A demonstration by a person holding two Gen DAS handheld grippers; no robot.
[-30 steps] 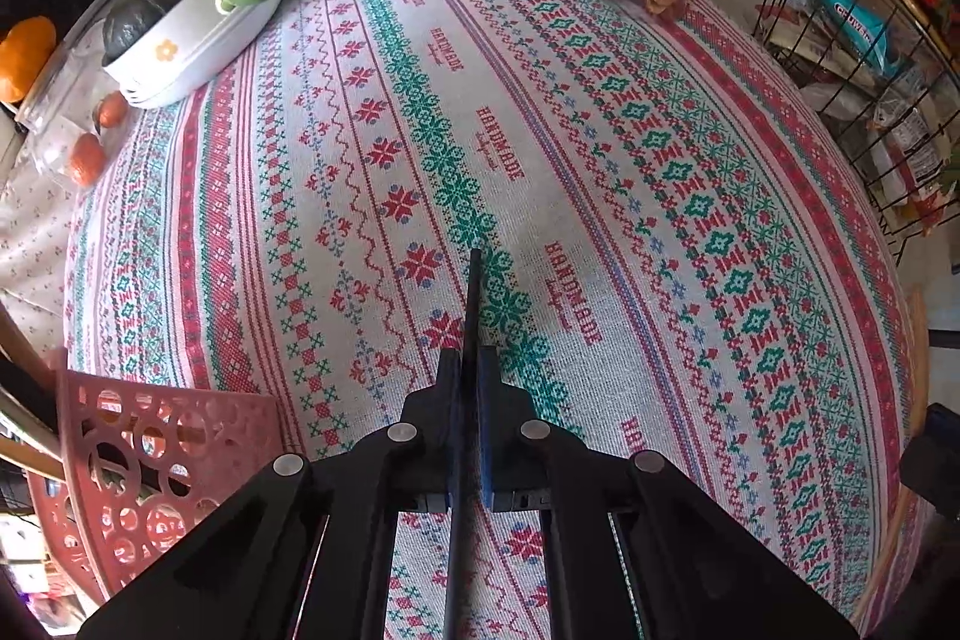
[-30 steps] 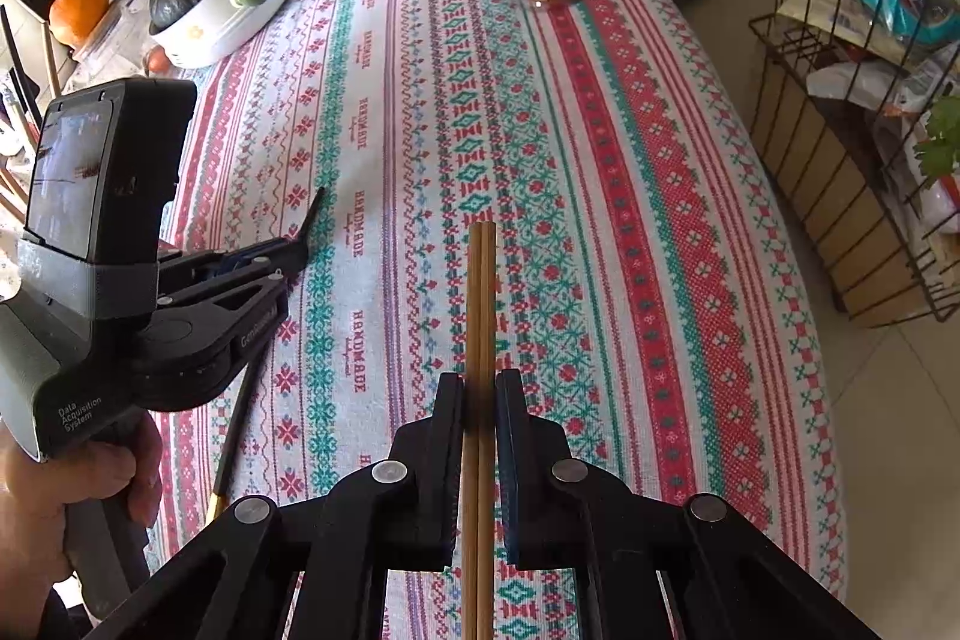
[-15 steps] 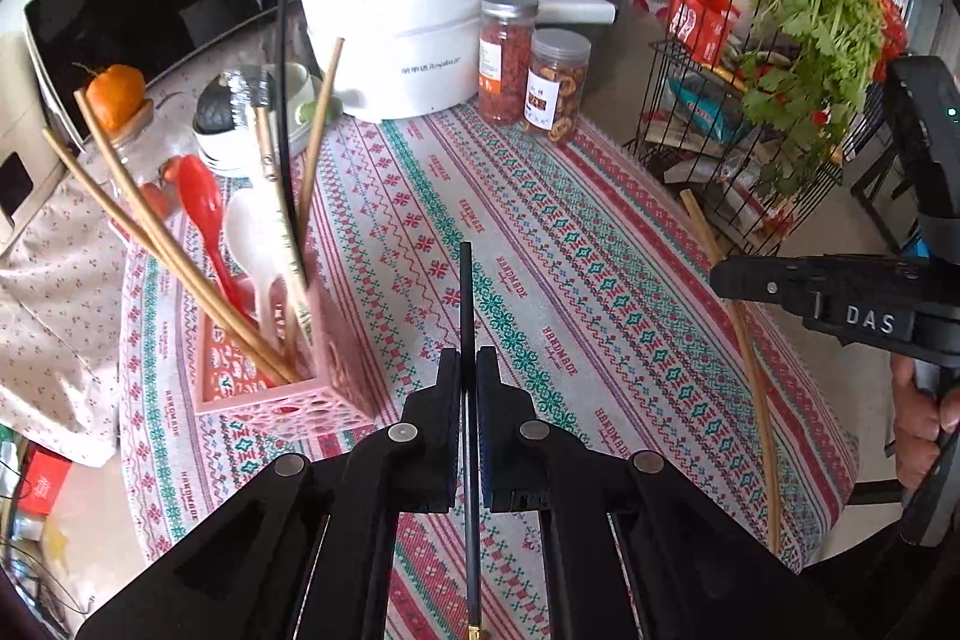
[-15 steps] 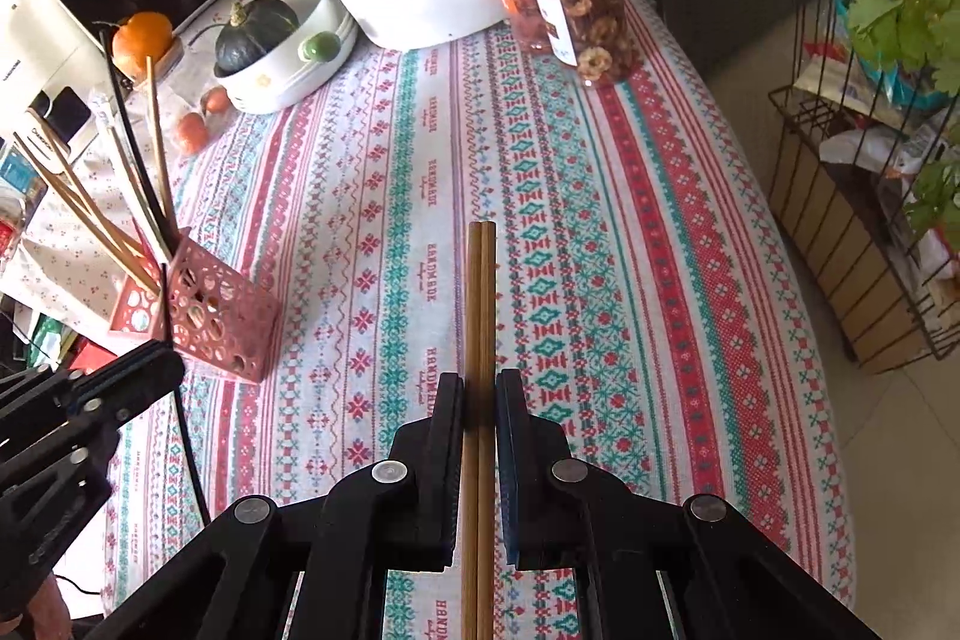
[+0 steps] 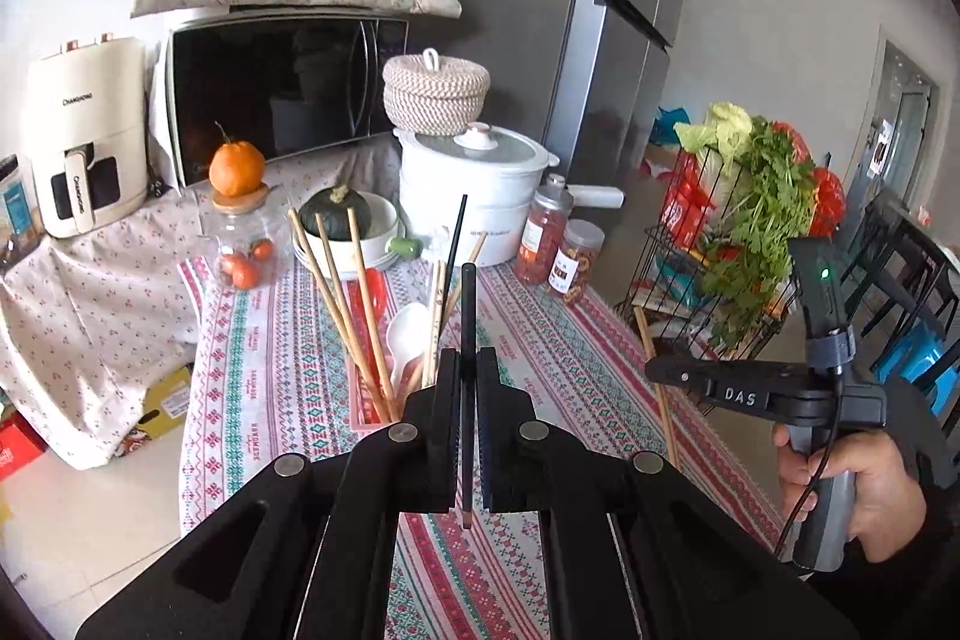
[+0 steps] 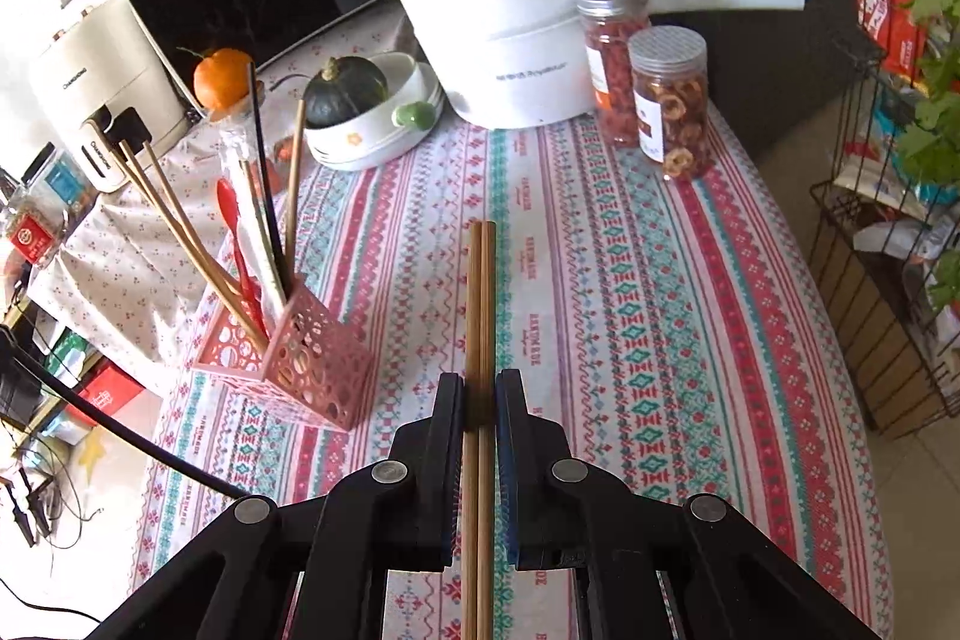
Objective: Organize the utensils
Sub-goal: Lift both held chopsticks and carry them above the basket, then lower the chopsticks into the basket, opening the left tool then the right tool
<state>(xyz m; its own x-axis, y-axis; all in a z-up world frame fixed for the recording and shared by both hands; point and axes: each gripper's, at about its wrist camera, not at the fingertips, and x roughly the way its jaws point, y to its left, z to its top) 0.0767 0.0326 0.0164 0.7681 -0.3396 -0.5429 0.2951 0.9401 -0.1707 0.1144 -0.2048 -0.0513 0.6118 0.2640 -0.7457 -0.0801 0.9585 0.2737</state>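
Left gripper: clamped on one black chopstick. Right gripper: clamped on paired bamboo chopsticks, above the tablecloth. Pink holder, far left, already crowded; likely risk: a tip snags standing utensils and tips it.

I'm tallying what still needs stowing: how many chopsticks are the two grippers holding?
3: one black chopstick clamped in the left gripper, and two wooden chopsticks side by side in the right gripper.
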